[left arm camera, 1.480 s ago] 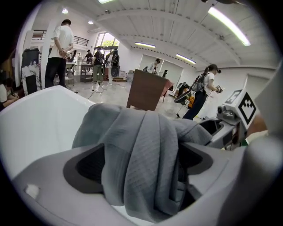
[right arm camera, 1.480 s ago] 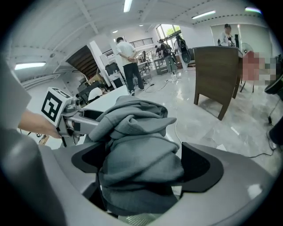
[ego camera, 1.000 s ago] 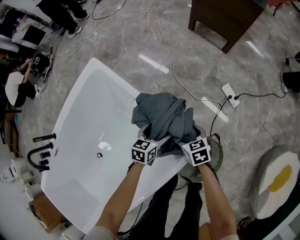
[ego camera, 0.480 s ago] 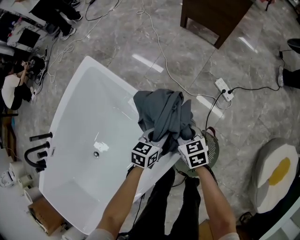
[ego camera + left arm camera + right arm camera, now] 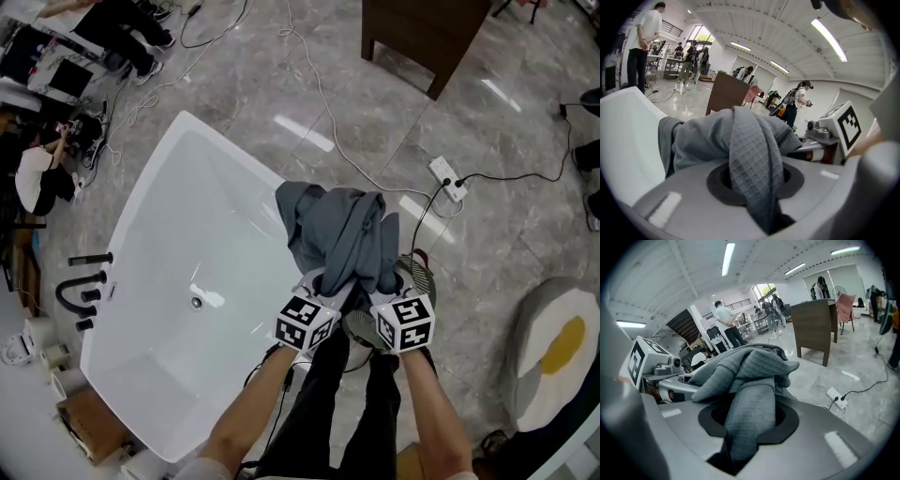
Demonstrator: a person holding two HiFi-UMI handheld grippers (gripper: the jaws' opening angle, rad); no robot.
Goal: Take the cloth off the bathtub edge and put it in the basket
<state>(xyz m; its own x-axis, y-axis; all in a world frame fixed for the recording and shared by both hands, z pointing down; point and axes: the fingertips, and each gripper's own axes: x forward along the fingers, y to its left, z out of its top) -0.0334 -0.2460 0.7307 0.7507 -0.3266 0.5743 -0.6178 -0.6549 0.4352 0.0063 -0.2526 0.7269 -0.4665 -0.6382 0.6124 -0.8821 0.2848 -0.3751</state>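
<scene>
Your left gripper [image 5: 325,286] and right gripper [image 5: 380,289] had just closed on the cloth [image 5: 342,234], whose loose bulk beside the basket [image 5: 425,278] could have fallen outside it.

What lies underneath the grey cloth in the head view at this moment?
Beneath the cloth you can see the bathtub rim at its left and part of the slatted basket at its right. The rest of the basket and the stretch of rim directly below are covered.
</scene>
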